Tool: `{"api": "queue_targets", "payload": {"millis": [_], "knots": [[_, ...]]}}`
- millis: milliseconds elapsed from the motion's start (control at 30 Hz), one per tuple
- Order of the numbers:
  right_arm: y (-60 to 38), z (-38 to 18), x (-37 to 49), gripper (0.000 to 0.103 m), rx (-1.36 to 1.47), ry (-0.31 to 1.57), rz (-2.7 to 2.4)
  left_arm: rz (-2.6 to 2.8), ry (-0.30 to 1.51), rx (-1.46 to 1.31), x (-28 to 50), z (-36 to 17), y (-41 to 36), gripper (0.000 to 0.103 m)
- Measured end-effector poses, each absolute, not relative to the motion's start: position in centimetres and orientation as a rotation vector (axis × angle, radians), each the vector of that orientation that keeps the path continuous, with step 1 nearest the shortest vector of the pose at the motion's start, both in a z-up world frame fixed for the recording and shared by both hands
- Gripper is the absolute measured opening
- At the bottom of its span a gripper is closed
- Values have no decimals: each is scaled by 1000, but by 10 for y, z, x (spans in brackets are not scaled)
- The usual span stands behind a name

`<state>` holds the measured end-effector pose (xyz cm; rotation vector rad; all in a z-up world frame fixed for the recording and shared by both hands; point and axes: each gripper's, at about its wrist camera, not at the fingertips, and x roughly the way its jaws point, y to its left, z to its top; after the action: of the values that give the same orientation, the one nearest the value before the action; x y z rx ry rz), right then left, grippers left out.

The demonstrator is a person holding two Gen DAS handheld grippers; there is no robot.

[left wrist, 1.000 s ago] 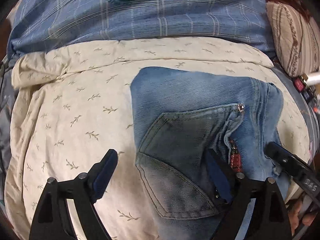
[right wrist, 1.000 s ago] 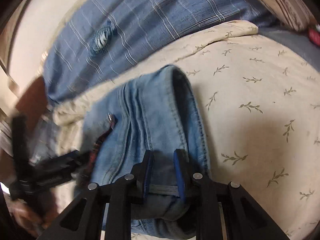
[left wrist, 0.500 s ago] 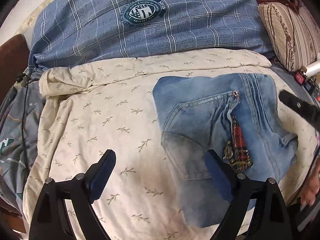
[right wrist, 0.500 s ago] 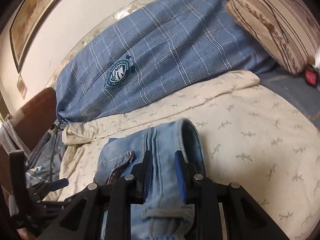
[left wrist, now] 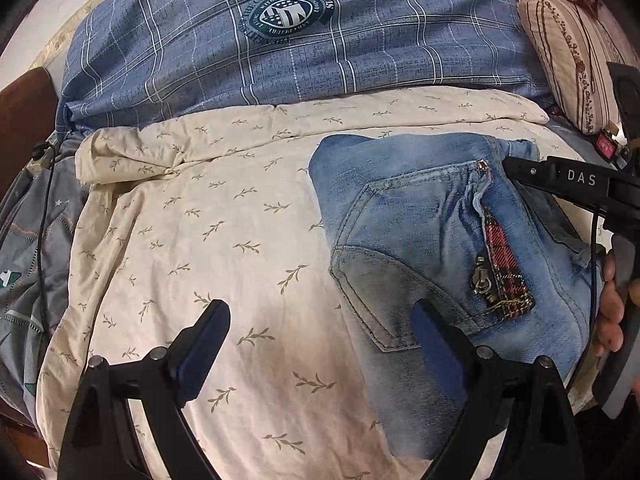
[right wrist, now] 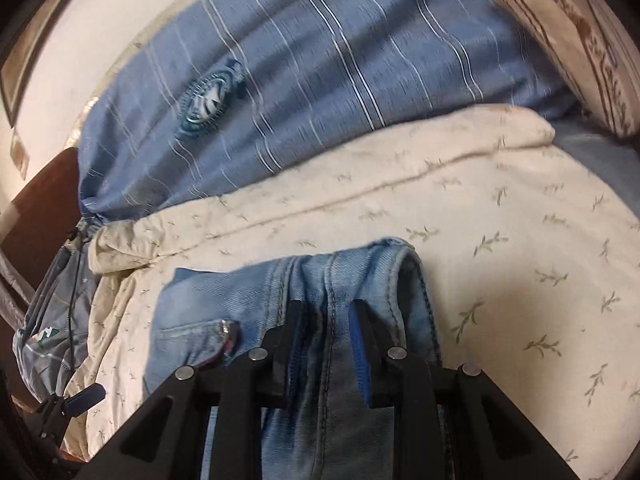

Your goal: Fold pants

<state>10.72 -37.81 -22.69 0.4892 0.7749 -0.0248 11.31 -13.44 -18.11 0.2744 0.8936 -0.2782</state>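
Note:
The folded light blue jeans [left wrist: 420,240] lie on a cream leaf-print sheet [left wrist: 224,240], back pocket and a red plaid zipper patch facing up. My left gripper [left wrist: 320,336] is open and empty, held above the sheet at the jeans' near left edge. My right gripper [right wrist: 327,344] is shut on the jeans [right wrist: 352,280] at a thick seam on their right side. It also shows in the left wrist view [left wrist: 560,180], at the jeans' right edge.
A blue plaid pillow [left wrist: 304,40] lies behind the sheet, a striped beige cushion [left wrist: 568,60] at the far right. A grey bag with a cord [left wrist: 28,240] sits at the left bed edge. A wooden headboard [right wrist: 44,208] is at far left.
My left gripper has let go of the jeans and drawn back, open. My right gripper stays shut on the jeans; its view has swung up and down.

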Motion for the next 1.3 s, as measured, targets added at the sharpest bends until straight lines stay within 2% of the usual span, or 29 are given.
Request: {"api": "queue_targets", "payload": {"millis": [233, 500, 733, 767, 833, 933, 1067, 1200, 1267, 1300], "knots": [[-383, -229, 104, 26, 516, 789, -13, -256, 885, 307, 110, -188, -139, 95], [-375, -206, 55, 26, 483, 741, 29, -232, 912, 290, 99, -186, -133, 95], [-371, -217, 22, 27, 431, 796, 29, -247, 920, 275, 85, -191, -127, 95], [-372, -222, 19, 28, 427, 814, 18, -248, 928, 271, 85, -195, -126, 95], [-376, -229, 17, 41, 438, 837, -4, -245, 948, 271, 86, -204, -127, 95], [-382, -240, 10, 41, 511, 840, 2, -244, 915, 290, 82, -211, -130, 95], [-365, -239, 8, 41, 385, 832, -38, -245, 929, 294, 84, -212, -130, 96], [-368, -231, 3, 41, 411, 819, -67, -251, 947, 258, 81, -199, -122, 95], [-368, -219, -5, 44, 410, 772, -78, -258, 900, 249, 70, -184, -116, 95], [-365, -211, -13, 50, 393, 733, -81, -257, 883, 244, 67, -177, -113, 95]]}}
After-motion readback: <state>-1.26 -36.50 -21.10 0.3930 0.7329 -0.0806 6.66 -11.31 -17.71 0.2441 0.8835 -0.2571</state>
